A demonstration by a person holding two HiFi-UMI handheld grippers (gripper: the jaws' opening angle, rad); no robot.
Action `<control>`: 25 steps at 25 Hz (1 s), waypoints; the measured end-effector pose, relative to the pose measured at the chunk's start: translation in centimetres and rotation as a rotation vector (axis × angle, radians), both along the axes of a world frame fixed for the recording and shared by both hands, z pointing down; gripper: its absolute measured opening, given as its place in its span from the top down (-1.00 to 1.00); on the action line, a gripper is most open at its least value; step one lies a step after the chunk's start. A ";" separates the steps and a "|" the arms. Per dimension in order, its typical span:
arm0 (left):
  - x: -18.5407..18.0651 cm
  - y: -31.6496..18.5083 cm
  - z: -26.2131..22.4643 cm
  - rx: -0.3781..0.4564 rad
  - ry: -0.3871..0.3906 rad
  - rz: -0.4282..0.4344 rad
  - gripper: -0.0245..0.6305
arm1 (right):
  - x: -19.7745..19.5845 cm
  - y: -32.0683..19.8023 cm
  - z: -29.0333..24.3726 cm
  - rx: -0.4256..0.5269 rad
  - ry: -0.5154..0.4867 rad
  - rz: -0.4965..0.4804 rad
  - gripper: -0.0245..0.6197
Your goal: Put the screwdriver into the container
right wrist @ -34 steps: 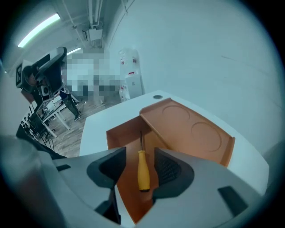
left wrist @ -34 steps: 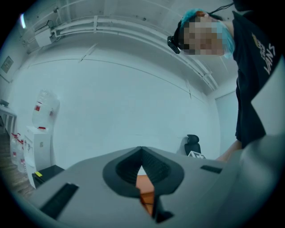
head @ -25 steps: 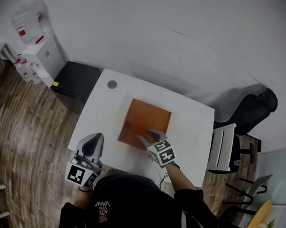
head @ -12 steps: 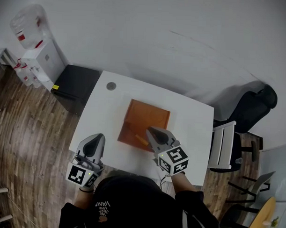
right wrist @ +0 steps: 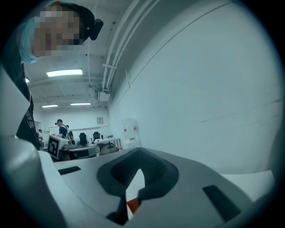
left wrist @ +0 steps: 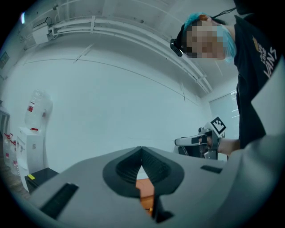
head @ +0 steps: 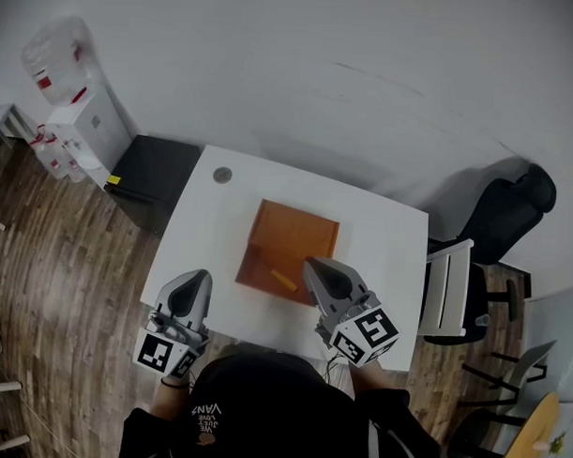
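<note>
Nearest, at the lower left of the head view, the left tool [head: 198, 277] rests at the near edge of the white counter [head: 391, 255]. Its jaws are pressed together on nothing, and it sits well apart from the work. It has no part in this step and is best left where it is.

Right of centre, the right tool [head: 312, 265] hangs just beside the near right corner of the orange container [head: 301, 229]. Its jaws are closing to a touch, and its own view shows nothing between them.

Just left of its tip lies the screwdriver [head: 284, 280], a short yellow-orange bar slanted across the container's near end. It is small in the head view, but it seems to lie wholly inside the wall rather than propped on the rim.

Judging by that, the placing is as good as done and what remains is a clean retreat. The right tool should draw back toward the lower right of the frame. Its tip should pass above the container's wall so that it neither nudges the box nor rolls the screwdriver. A last look should confirm that both ends of the screwdriver sit below the rim.

Farther up, a small grey disc [head: 223, 175] sits near the counter's far left corner, clear of everything.
</note>
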State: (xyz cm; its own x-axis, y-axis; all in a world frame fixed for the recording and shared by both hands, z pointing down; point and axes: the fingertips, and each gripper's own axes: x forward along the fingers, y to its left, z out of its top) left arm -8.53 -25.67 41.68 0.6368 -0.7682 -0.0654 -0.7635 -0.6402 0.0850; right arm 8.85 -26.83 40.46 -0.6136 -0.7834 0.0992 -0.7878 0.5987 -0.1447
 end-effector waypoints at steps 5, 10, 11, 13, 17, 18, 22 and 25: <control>0.6 0.5 0.1 -0.016 -0.007 0.006 0.88 | 0.5 0.8 -0.6 0.050 -0.006 0.009 0.89; 1.0 0.8 -0.1 -0.018 -0.010 0.008 0.88 | 0.8 1.2 -0.9 0.057 -0.019 0.017 0.89; 0.9 0.9 0.0 -0.018 -0.016 0.007 0.88 | 0.7 1.2 -0.9 0.057 -0.019 0.016 0.89; 0.7 0.8 0.0 -0.004 -0.023 0.003 0.88 | 0.6 1.2 -0.9 0.058 -0.016 0.014 0.89; 0.4 1.1 -0.2 0.006 -0.014 -0.004 0.88 | 0.3 1.5 -0.8 0.061 -0.006 0.008 0.89; 0.4 1.2 -0.1 0.003 -0.019 -0.005 0.88 | 0.3 1.5 -0.8 0.062 -0.004 0.006 0.89; 0.4 1.5 -0.1 -0.007 -0.019 -0.009 0.88 | 0.2 1.7 -0.7 0.061 -0.003 0.003 0.89; 0.2 1.6 -0.1 0.012 -0.027 -0.014 0.88 | 0.2 1.9 -0.8 0.063 -0.005 0.005 0.89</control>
State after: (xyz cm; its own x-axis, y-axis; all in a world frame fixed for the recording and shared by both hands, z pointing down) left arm -8.34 -24.02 41.54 0.6279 -0.7762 -0.0572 -0.7742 -0.6304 0.0567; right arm 9.04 -24.95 39.67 -0.6102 -0.7908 0.0466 -0.7900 0.6030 -0.1108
